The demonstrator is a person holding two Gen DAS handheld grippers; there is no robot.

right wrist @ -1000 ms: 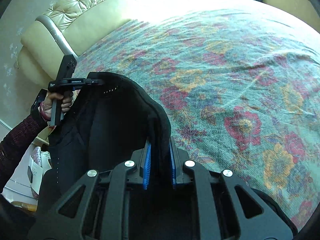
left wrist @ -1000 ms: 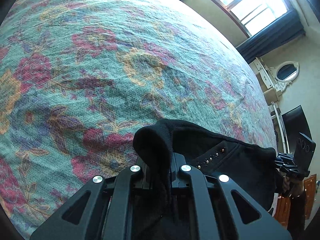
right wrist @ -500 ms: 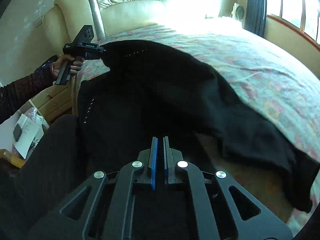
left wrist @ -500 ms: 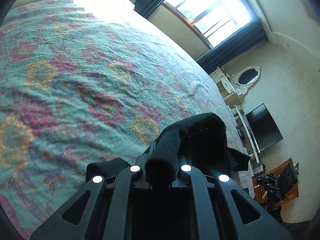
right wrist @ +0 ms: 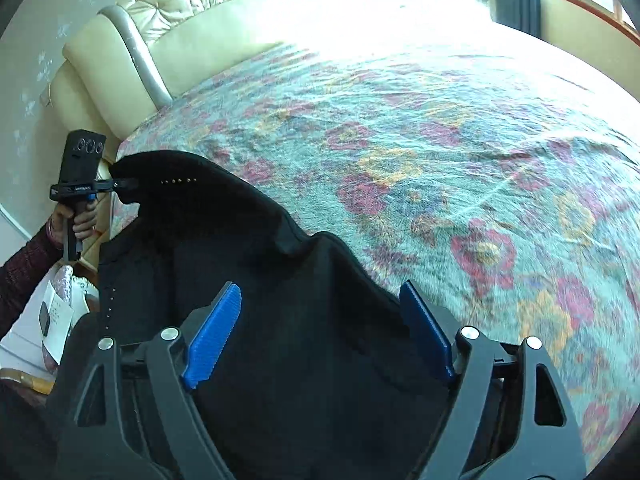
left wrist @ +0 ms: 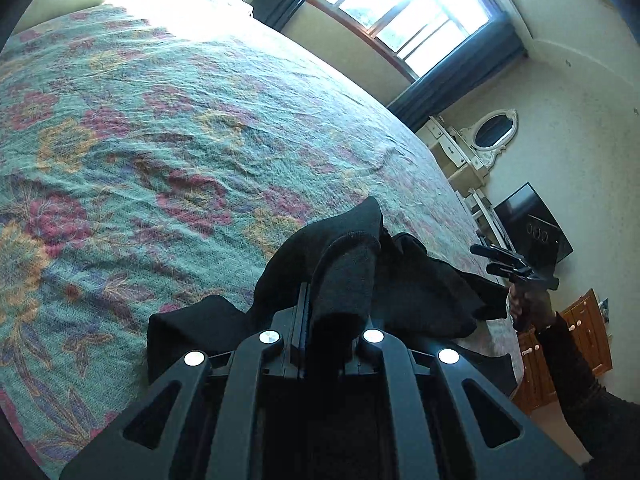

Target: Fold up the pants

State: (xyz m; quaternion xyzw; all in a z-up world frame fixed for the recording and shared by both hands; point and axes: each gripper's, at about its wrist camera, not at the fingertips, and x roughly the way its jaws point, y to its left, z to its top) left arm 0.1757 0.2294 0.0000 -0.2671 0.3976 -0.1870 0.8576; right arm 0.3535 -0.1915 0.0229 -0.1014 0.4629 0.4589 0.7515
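Observation:
Black pants [right wrist: 248, 264] lie across the near corner of the floral bedspread [right wrist: 460, 168], one edge lifted. My left gripper [left wrist: 336, 312] is shut on a fold of the pants [left wrist: 416, 292], which bulges up over its fingers. In the right wrist view that left gripper [right wrist: 130, 184] pinches the pants' far corner beside a row of studs. My right gripper [right wrist: 320, 320] hovers over the pants, its jaws opening; the blue pads [right wrist: 218, 332] stand wide apart and press on nothing. The left wrist view shows the right gripper [left wrist: 486, 258] in a hand past the bed's edge.
A padded cream headboard [right wrist: 168, 40] closes the bed's far left side. A window with dark curtains [left wrist: 400, 12], a white dresser with an oval mirror [left wrist: 492, 132], a TV [left wrist: 532, 224] and a wooden cabinet [left wrist: 576, 340] line the wall. Papers [right wrist: 48, 316] lie on the floor.
My right gripper let go of the pants fold, showed shut and empty half a second ago, and now stands wide open over the cloth. The left gripper swung along the bed with its fold.

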